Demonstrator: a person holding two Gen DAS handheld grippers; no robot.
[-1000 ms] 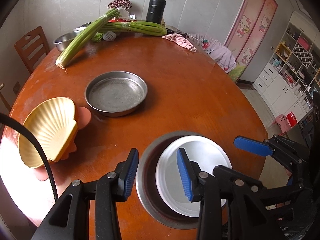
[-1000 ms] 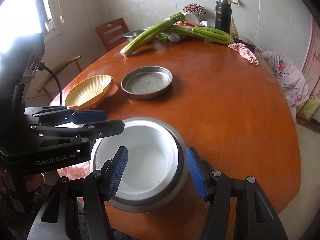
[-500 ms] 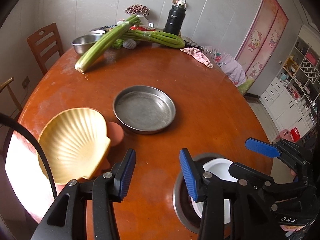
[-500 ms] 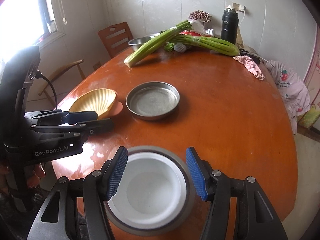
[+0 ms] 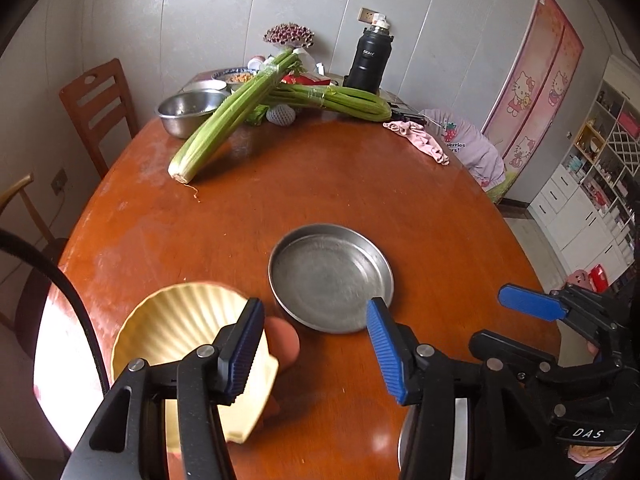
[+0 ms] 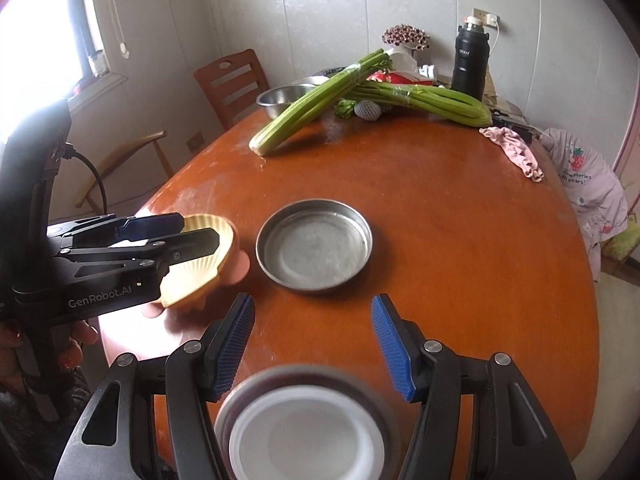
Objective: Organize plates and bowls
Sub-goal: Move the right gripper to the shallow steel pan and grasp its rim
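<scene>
With nothing held, the left gripper (image 5: 316, 344) is opening its jaws and the right gripper (image 6: 312, 346) hangs open, so next comes grabbing the yellow shell bowl (image 5: 176, 328) at eight o'clock from the steel plate (image 5: 330, 276).

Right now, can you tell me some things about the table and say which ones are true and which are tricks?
1. The yellow shell dish sits left of the round metal pan. True.
2. The metal pan has food in it. False: it is empty.
3. The right tongs are squeezing the white plate. False: nothing is between their blue pads; the plate lies below, inside a metal dish.
4. Two celery bunches lie at the far end of the table. True.
5. The black flask lies on its side. False: it stands upright.
</scene>
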